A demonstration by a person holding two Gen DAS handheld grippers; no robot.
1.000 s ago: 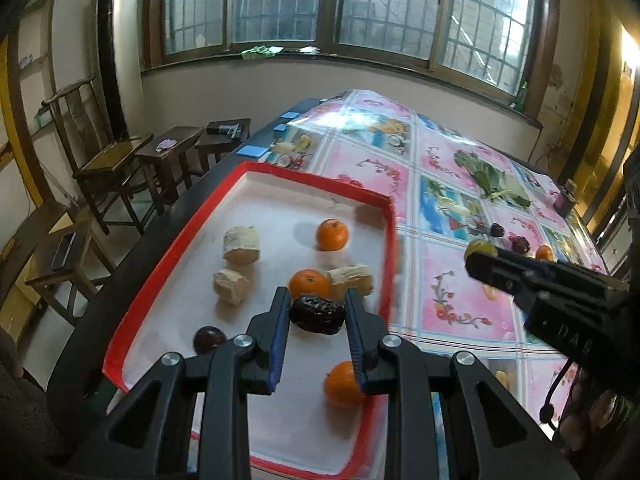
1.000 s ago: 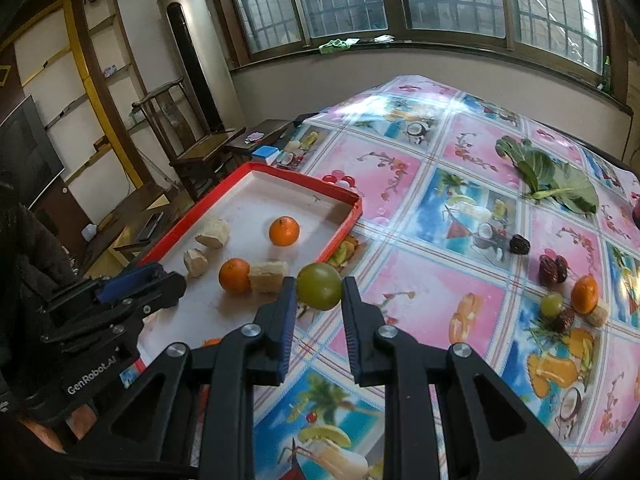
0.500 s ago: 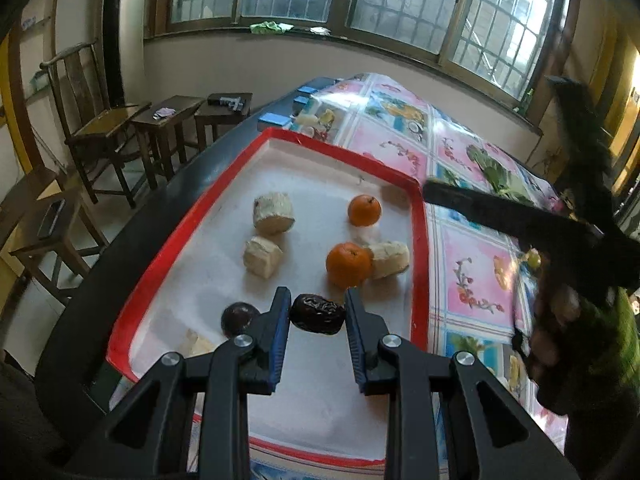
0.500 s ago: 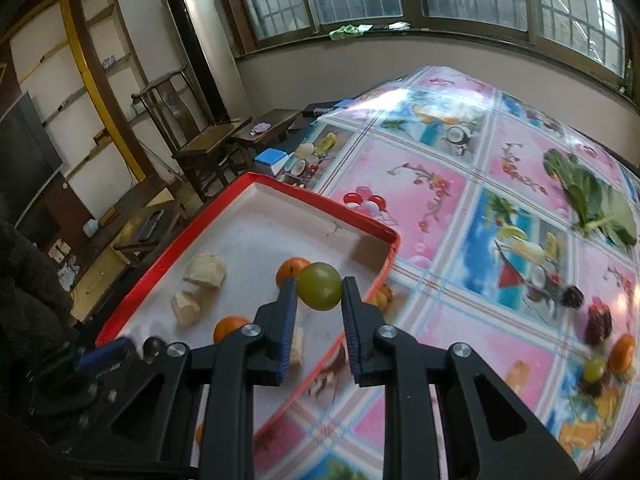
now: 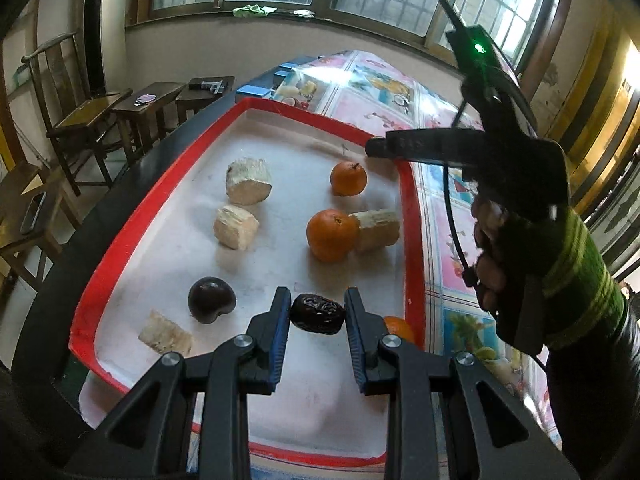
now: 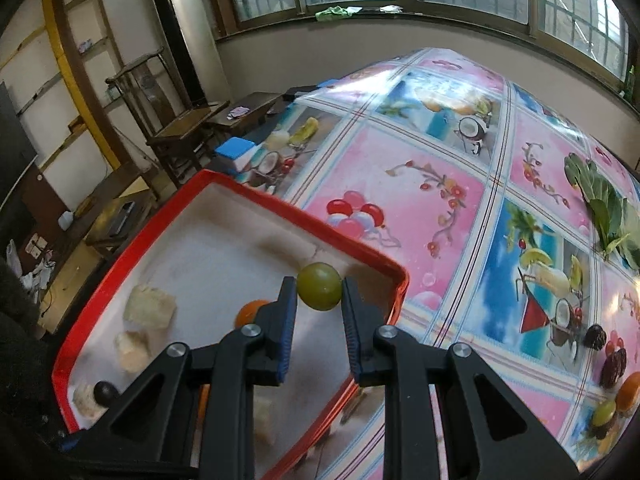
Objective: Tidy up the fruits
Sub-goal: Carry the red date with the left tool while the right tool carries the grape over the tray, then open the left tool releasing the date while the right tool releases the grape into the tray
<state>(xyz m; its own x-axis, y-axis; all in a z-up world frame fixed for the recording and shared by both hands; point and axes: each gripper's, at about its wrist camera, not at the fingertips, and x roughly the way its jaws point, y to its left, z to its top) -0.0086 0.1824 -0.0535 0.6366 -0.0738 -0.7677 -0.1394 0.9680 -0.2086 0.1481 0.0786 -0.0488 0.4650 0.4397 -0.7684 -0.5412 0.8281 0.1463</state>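
Observation:
A white tray with a red rim [image 5: 120, 236] [image 6: 352, 246] lies on the table. My left gripper [image 5: 317, 312] is shut on a wrinkled dark date [image 5: 317, 314] low over the tray's near part. My right gripper [image 6: 319, 292] is shut on a round green fruit [image 6: 319, 286], held above the tray's far right corner. In the left wrist view the right gripper's fingers [image 5: 416, 146] reach in over the tray's right rim, held by a hand in a green-striped sleeve [image 5: 576, 276]. Inside the tray lie oranges [image 5: 333, 234], pale cut chunks [image 5: 248, 176] and a dark round fruit [image 5: 211, 299].
More fruit sits on the patterned tablecloth at the right: dates [image 6: 612, 366], an orange [image 6: 630, 390], a green fruit [image 6: 604, 412]. Leafy greens [image 6: 604, 200] lie further back. Blue-white blocks [image 6: 236, 152] rest beyond the tray. Wooden chairs and small tables [image 5: 88, 120] stand left of the table.
My right gripper has carried the green fruit leftward from above the tablecloth to above the tray's far corner. My left gripper has sunk a little with the date.

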